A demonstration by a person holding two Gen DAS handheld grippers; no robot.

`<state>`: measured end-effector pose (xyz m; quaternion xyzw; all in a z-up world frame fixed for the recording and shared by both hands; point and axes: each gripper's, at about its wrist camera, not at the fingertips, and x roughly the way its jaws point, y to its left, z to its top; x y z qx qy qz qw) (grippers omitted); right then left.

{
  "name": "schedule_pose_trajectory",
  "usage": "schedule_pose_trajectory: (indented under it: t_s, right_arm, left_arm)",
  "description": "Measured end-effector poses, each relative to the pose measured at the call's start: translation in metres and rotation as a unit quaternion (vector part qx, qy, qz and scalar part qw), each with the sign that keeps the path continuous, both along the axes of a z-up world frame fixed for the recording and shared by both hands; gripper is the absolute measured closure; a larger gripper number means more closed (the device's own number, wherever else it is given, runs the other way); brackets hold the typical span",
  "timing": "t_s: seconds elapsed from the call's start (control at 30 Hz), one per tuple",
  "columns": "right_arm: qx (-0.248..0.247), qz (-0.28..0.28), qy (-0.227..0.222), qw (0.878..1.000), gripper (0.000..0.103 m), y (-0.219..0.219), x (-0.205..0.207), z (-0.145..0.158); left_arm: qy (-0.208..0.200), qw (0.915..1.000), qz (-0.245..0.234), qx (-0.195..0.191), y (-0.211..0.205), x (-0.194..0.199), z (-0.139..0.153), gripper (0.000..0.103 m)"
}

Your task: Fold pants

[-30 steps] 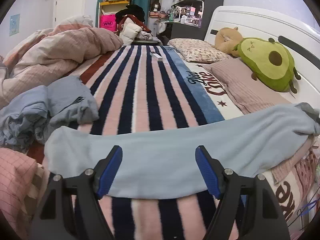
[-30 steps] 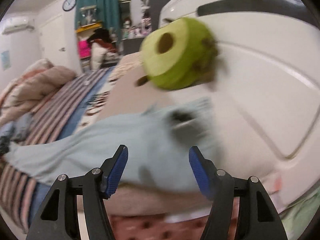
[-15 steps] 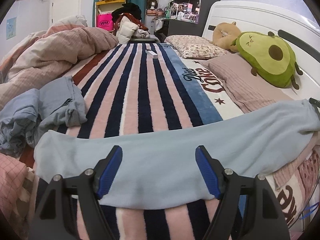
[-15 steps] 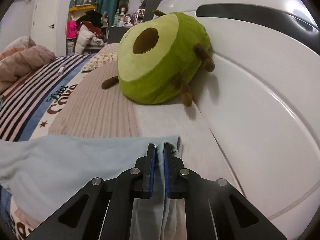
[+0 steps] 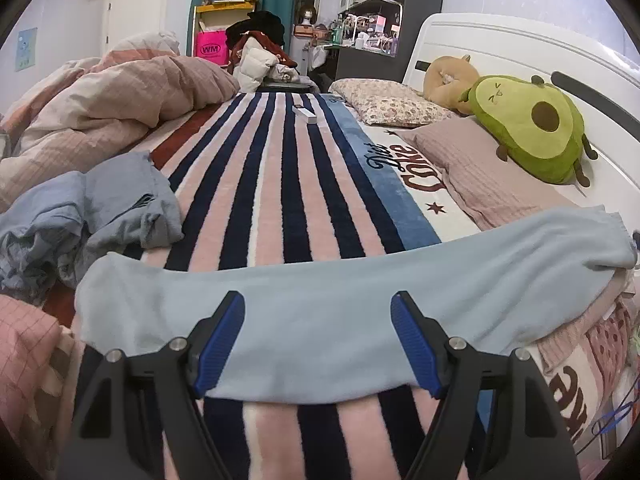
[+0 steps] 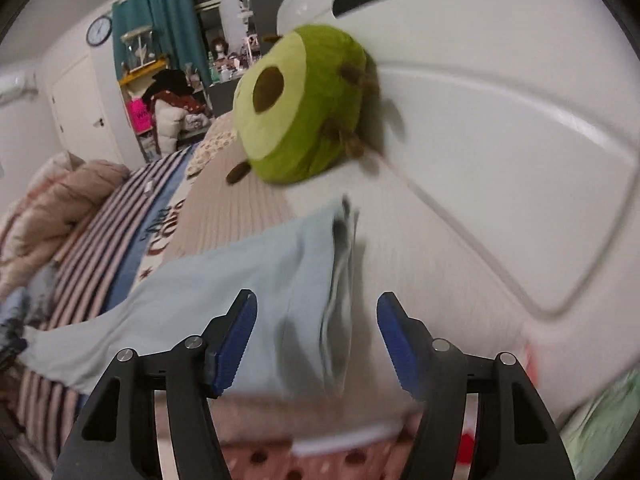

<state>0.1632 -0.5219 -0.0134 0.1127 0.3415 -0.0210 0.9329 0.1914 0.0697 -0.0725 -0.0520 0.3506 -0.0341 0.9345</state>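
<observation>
- pants (image 5: 352, 304): one pair, pale blue, soft, lying as a long flat band across my striped blanket (image 5: 280, 184), one end up on the pink pillow (image 5: 480, 168).
- left gripper (image 5: 318, 338): jaws wide apart, holding nothing, over the pants.
- right gripper (image 6: 316, 338): wide apart too, empty, over the layered pants end (image 6: 340, 272); view blurred.
- count: two pillows, one avocado plush (image 5: 532, 128).

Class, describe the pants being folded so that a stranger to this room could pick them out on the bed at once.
Start at the striped blanket covering the bed. Across its near end, in front of the open left gripper, lies a long band of cloth reaching toward the headboard: the pants. They are smooth, flat and pale blue, unlike the crumpled grey-blue clothes beside them.
</observation>
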Motion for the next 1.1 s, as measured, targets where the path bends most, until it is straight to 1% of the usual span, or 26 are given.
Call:
schedule_pose_trajectory:
  t_s: [0.03, 0.07, 0.13, 0.27, 0.43, 0.53, 0.6, 0.67, 0.73, 0.77, 0.9, 1.0, 1.1]
  right_arm:
    - [0.028, 0.007, 0.012, 1.000, 0.040, -0.001, -0.005, -0.008]
    - [0.045, 0.011, 0.015, 0.999, 0.040, -0.001, -0.008, -0.014]
    - [0.074, 0.023, 0.036, 0.996, 0.040, 0.001, -0.006, -0.028]
    - [0.076, 0.014, 0.033, 0.996, 0.033, 0.009, 0.003, -0.038]
    - [0.073, -0.002, 0.005, 0.997, 0.033, 0.015, 0.022, -0.030]
    - [0.066, -0.009, -0.003, 0.998, 0.036, 0.020, 0.034, -0.028]
    - [0.064, -0.013, -0.008, 0.998, 0.043, 0.024, 0.043, -0.026]
    - [0.055, -0.013, -0.004, 0.998, 0.069, 0.029, 0.050, -0.025]
    - [0.040, -0.019, 0.005, 0.999, 0.073, 0.034, 0.057, -0.024]
    - [0.029, -0.027, 0.002, 0.999, 0.075, 0.037, 0.057, -0.022]
    - [-0.021, -0.044, -0.036, 0.998, 0.077, 0.042, 0.047, -0.003]
    - [-0.034, -0.060, -0.050, 0.996, 0.077, 0.037, 0.042, 0.012]
    - [-0.050, -0.096, -0.061, 0.992, 0.077, 0.023, 0.036, 0.027]
  left_arm:
    - [-0.001, 1.0000, 0.000, -0.002, 0.001, -0.002, 0.000, 0.031]
    - [-0.001, 1.0000, 0.002, -0.003, 0.001, -0.004, 0.000, 0.030]
    - [0.000, 1.0000, 0.003, -0.009, 0.004, -0.008, 0.000, 0.026]
    - [0.009, 0.9996, 0.012, -0.025, 0.015, -0.014, -0.004, 0.024]
    - [0.024, 0.9979, 0.039, -0.045, 0.037, -0.026, -0.016, 0.023]
    - [0.030, 0.9970, 0.048, -0.052, 0.045, -0.031, -0.023, 0.023]
    - [0.034, 0.9965, 0.053, -0.055, 0.049, -0.034, -0.027, 0.023]
    - [0.035, 0.9961, 0.056, -0.059, 0.053, -0.036, -0.030, 0.023]
    - [0.036, 0.9956, 0.059, -0.063, 0.057, -0.036, -0.031, 0.023]
    - [0.036, 0.9954, 0.060, -0.065, 0.059, -0.036, -0.032, 0.023]
    - [0.035, 0.9949, 0.063, -0.071, 0.064, -0.038, -0.032, 0.023]
    - [0.031, 0.9948, 0.064, -0.073, 0.066, -0.041, -0.031, 0.023]
    - [0.029, 0.9943, 0.065, -0.079, 0.070, -0.044, -0.031, 0.023]
